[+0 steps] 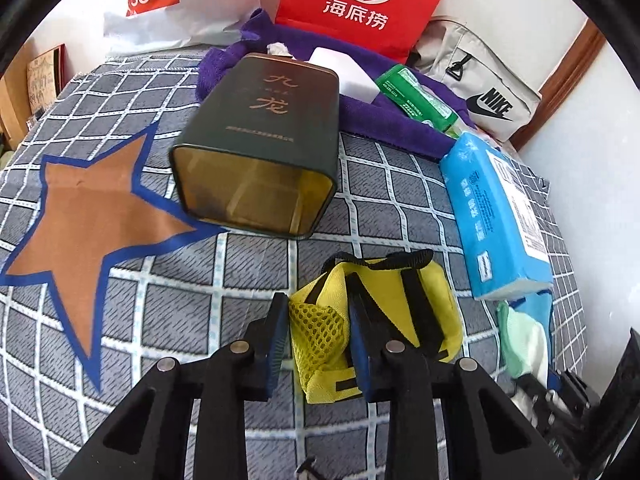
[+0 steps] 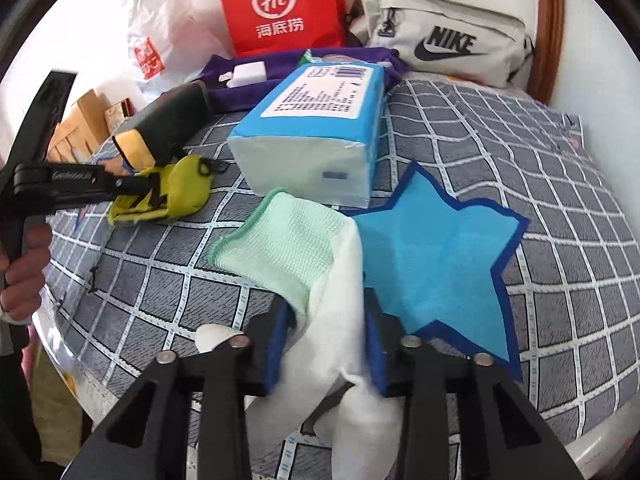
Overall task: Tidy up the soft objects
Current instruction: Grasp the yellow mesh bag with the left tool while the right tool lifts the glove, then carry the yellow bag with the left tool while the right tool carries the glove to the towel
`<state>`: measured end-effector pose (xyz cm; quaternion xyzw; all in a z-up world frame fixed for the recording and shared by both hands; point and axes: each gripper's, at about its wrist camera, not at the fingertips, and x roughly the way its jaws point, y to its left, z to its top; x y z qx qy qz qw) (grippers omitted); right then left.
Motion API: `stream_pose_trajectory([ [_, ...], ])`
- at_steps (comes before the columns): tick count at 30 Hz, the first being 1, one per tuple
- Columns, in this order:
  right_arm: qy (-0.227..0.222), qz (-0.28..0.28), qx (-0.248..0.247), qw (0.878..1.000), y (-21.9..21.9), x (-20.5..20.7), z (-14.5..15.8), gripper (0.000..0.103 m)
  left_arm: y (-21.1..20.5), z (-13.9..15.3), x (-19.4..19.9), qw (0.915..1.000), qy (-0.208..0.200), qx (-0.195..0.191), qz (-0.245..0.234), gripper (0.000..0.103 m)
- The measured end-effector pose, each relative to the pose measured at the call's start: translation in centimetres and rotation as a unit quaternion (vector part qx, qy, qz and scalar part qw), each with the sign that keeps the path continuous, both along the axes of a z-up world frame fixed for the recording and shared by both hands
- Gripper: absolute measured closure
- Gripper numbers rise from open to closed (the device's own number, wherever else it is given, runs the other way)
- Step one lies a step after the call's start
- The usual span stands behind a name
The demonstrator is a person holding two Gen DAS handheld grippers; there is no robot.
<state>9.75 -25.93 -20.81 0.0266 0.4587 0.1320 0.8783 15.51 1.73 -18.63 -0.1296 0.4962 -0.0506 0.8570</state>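
**Both grippers clamped on soft items over the checked cloth**

The grey checked cloth (image 1: 120, 300) has open room at the left of the left wrist view around the brown star patch (image 1: 88, 232); the upper and right parts are crowded by a dark green tin (image 1: 260, 140) lying on its side, a purple towel (image 1: 400, 120) and a blue tissue pack (image 1: 500, 216). In the right wrist view the table edge curves along the lower left, with clear cloth at right beyond the blue star patch (image 2: 440, 256).

The left gripper (image 1: 316, 340) has its blue pads pressed on the yellow mesh pouch (image 1: 380, 300) at lower centre. The right gripper (image 2: 328, 344) pinches the white-and-green glove (image 2: 304, 256) at lower centre.

The glove's fingers run out of sight beneath the jaws. A hand (image 2: 24, 272) is cut off at the left edge.
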Motion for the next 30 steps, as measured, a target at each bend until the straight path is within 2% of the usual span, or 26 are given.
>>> stream_pose_trajectory([
  [1,0.002,-0.003,0.004,1.000,-0.2,-0.1,0.1,0.083,0.1,0.1,-0.3,1.0000,-0.001,0.002,0.000,0.076],
  [7,0.005,-0.011,0.004,1.000,-0.4,-0.4,0.7,0.088,1.6,1.0,-1.5,0.9999,-0.004,0.003,0.015,0.076],
  [9,0.002,-0.010,0.005,1.000,-0.2,-0.6,1.2,0.089,2.1,1.4,-1.9,0.9998,-0.005,-0.001,0.018,0.076],
  [11,-0.002,-0.008,0.004,1.000,0.0,-0.7,1.8,0.089,2.9,2.0,-2.1,0.9996,-0.007,-0.022,0.019,0.076],
  [15,-0.012,-0.008,0.007,1.000,0.2,-0.6,3.2,0.089,3.2,3.8,-2.6,0.9992,-0.028,0.010,0.026,0.076],
  [23,-0.029,-0.011,-0.009,0.999,0.5,0.0,5.8,0.090,5.1,6.8,-3.3,0.9980,-0.050,-0.023,0.031,0.076],
  [30,-0.050,-0.015,-0.015,0.998,0.4,0.7,8.4,0.090,6.0,9.1,-3.3,0.9964,-0.072,-0.029,0.035,0.076],
])
